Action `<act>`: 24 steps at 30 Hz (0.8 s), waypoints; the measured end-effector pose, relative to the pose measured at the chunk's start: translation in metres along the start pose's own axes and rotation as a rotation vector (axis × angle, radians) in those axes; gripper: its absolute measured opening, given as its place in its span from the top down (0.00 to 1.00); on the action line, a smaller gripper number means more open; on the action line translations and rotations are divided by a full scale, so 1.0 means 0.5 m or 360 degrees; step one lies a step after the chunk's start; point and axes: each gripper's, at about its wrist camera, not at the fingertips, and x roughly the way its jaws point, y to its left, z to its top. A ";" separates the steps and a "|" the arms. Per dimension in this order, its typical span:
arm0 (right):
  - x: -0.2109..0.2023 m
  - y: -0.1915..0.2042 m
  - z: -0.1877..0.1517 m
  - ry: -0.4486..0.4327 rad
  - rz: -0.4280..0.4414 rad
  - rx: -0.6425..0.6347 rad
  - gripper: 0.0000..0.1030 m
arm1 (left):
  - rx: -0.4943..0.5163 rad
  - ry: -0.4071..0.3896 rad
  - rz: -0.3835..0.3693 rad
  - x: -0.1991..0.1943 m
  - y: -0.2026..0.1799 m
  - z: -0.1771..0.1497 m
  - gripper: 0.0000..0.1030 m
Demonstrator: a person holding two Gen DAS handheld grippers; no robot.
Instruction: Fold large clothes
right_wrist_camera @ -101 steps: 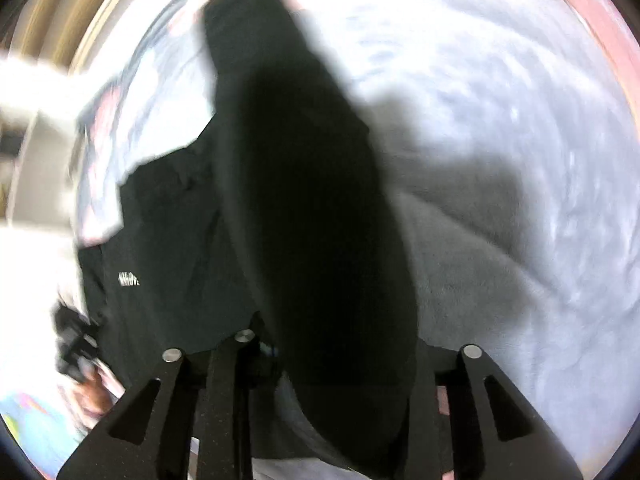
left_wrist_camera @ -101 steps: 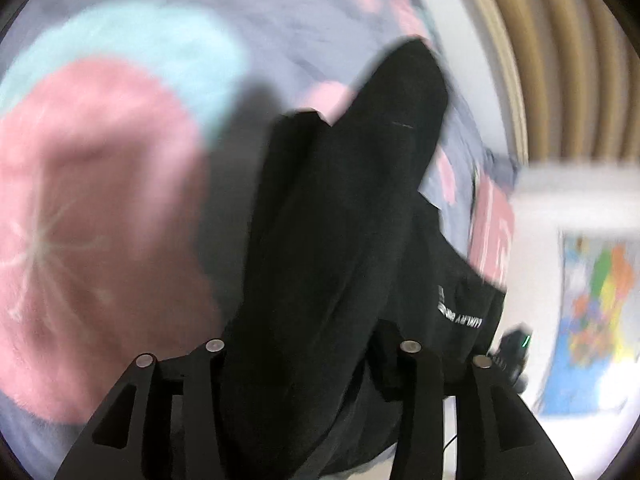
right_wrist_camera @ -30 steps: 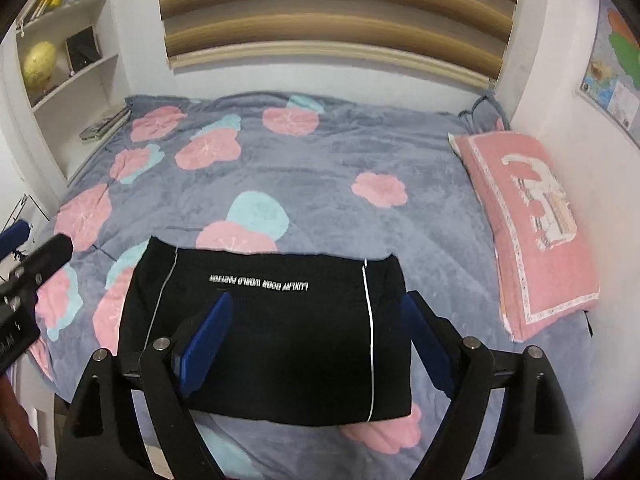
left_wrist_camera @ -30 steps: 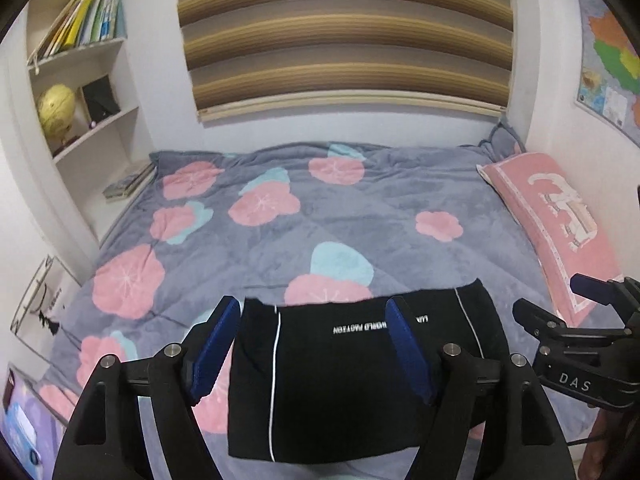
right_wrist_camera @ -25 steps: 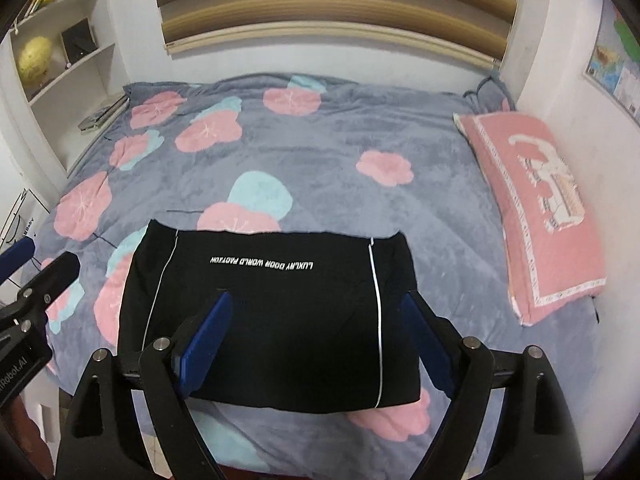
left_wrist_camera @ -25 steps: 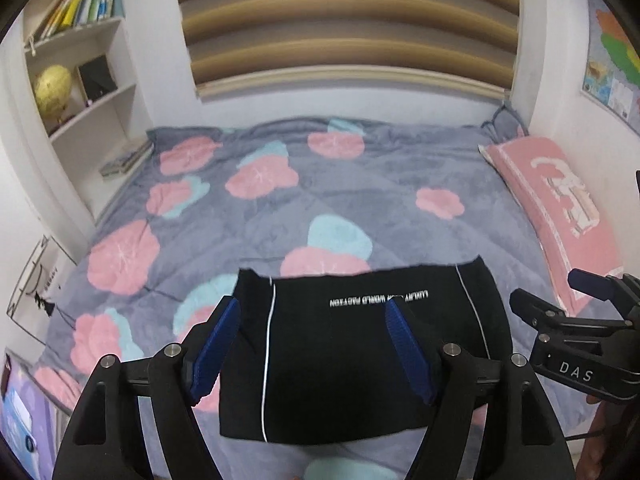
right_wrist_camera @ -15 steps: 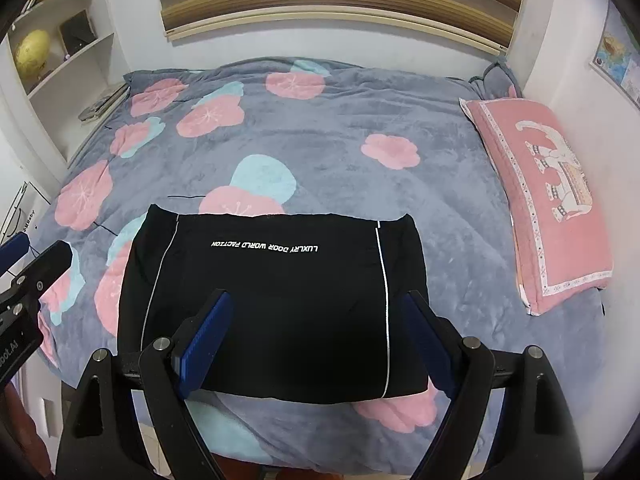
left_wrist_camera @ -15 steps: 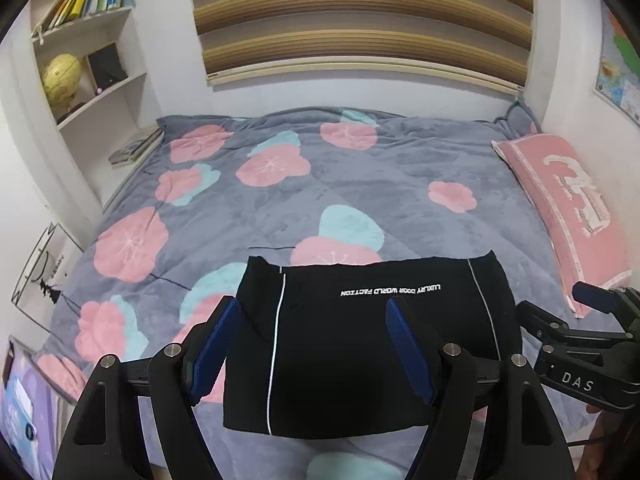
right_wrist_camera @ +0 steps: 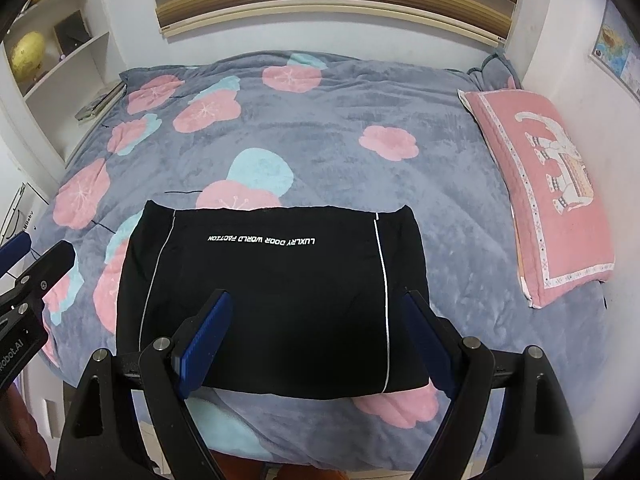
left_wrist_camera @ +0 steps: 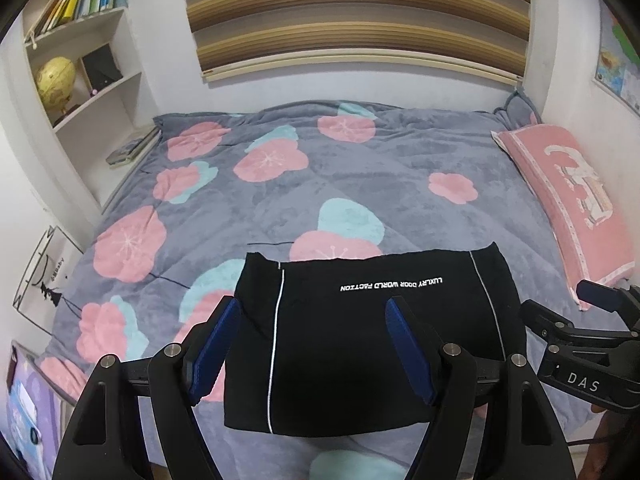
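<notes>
A black garment [left_wrist_camera: 360,328] [right_wrist_camera: 272,292] with thin white side stripes and a line of white lettering lies folded into a flat rectangle near the front edge of the bed. My left gripper [left_wrist_camera: 314,312] hangs above its left half, open, with nothing between the blue pads. My right gripper [right_wrist_camera: 316,306] hovers over the near edge of the cloth, open and empty as well. Each gripper shows at the side of the other's view: the right one [left_wrist_camera: 592,312] and the left one [right_wrist_camera: 24,264].
The bed carries a grey blanket [left_wrist_camera: 360,184] [right_wrist_camera: 340,120] with pink and teal flowers. A pink pillow [left_wrist_camera: 568,196] [right_wrist_camera: 548,196] lies along the right wall. White shelves with a globe [left_wrist_camera: 56,80] and books stand on the left, a striped blind behind.
Some seconds ago both grippers held dark cloth close to the lens. Over the last second both views tilted down a little, the garment sliding up in the picture. Both grippers stayed open.
</notes>
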 end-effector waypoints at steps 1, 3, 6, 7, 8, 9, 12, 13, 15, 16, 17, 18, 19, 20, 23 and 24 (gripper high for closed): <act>0.001 -0.001 -0.001 0.0002 -0.0001 0.0000 0.15 | 0.0005 0.0001 -0.0002 0.002 0.002 0.000 0.26; 0.003 -0.002 -0.001 0.0005 0.0000 0.0000 0.15 | 0.0012 0.0000 -0.0001 0.003 0.003 0.000 0.26; 0.005 -0.002 -0.003 0.0011 -0.0002 -0.0001 0.15 | 0.0014 -0.0003 0.0012 0.006 0.006 0.000 0.26; 0.007 -0.002 -0.004 0.0014 -0.0002 -0.0001 0.15 | 0.0013 0.0000 0.0014 0.008 0.008 0.000 0.26; 0.008 -0.002 -0.004 0.0017 -0.0001 -0.0002 0.15 | 0.0009 0.0002 0.0014 0.009 0.010 0.000 0.26; 0.009 -0.001 -0.004 0.0020 -0.0002 -0.0003 0.15 | 0.0007 0.0002 0.0013 0.011 0.011 0.001 0.26; 0.011 -0.002 -0.005 0.0026 -0.0004 -0.0010 0.15 | 0.0009 0.0008 0.0016 0.015 0.012 0.002 0.26; 0.012 -0.003 -0.006 0.0029 -0.0004 -0.0011 0.15 | 0.0006 0.0007 0.0013 0.014 0.011 0.002 0.26; 0.012 -0.002 -0.007 0.0031 -0.0001 -0.0008 0.15 | 0.0010 0.0010 0.0006 0.016 0.012 0.001 0.26; 0.013 -0.003 -0.007 0.0033 0.0000 -0.0010 0.15 | 0.0014 0.0009 0.0006 0.017 0.011 0.001 0.26; 0.014 -0.002 -0.007 0.0035 0.0000 -0.0012 0.15 | 0.0017 0.0008 0.0005 0.018 0.011 0.001 0.26; 0.015 -0.002 -0.007 0.0037 0.0001 -0.0014 0.15 | 0.0021 0.0009 0.0002 0.019 0.012 0.001 0.26; 0.017 -0.003 -0.009 0.0042 0.0002 -0.0015 0.15 | 0.0023 0.0011 -0.0001 0.020 0.011 0.001 0.26; 0.017 -0.001 -0.009 0.0045 0.0001 -0.0016 0.15 | 0.0025 0.0014 -0.0002 0.021 0.011 0.000 0.26; 0.021 -0.002 -0.013 0.0060 0.0003 -0.0019 0.15 | 0.0032 0.0019 0.0000 0.024 0.011 0.000 0.26; 0.022 -0.003 -0.012 0.0062 0.0003 -0.0021 0.15 | 0.0032 0.0017 -0.0002 0.024 0.010 0.001 0.26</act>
